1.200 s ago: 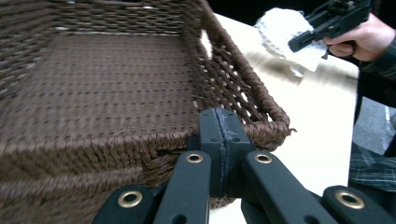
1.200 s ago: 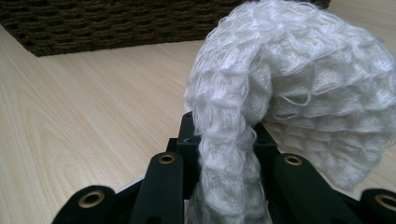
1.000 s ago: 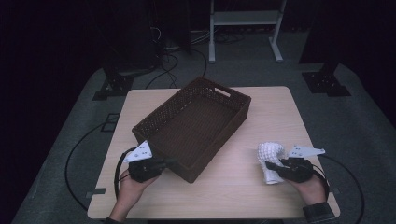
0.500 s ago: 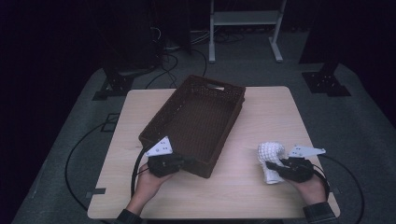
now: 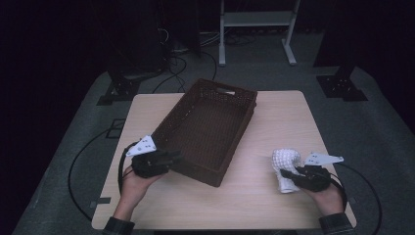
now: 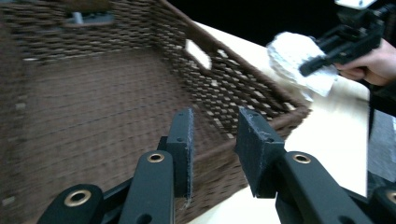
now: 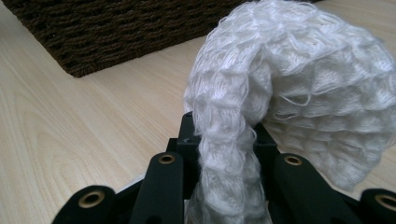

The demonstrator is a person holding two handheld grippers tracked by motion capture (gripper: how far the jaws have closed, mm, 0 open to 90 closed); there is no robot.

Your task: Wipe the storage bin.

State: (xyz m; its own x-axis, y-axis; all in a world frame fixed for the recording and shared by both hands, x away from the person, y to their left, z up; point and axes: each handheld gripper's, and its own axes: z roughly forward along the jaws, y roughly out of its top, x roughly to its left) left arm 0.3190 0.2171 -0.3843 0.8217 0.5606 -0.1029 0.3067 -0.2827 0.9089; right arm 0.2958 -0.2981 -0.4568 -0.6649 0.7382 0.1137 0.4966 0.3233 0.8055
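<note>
A dark brown wicker basket (image 5: 222, 89) lies slantwise on the middle of the table, with nothing in it. My left gripper (image 5: 172, 157) is at its near left corner, one jaw inside the wall and one outside, shut on the rim (image 6: 211, 155). In the left gripper view the basket's floor (image 6: 93, 116) stretches away beyond the left gripper (image 6: 215, 135). A white knitted cloth (image 5: 285, 160) stands bunched on the table at the right. My right gripper (image 5: 288, 173) is shut on its lower end, and the cloth (image 7: 289, 74) arches up over the black jaws.
The light wooden table (image 5: 274, 112) has bare room right of the basket and along its front edge. A white metal frame (image 5: 254, 19) and black stand feet (image 5: 342, 85) with cables are on the grey floor beyond.
The left gripper has moved right and a little forward with the basket's near corner, turning the basket more lengthwise. The right gripper and the cloth have stayed put.
</note>
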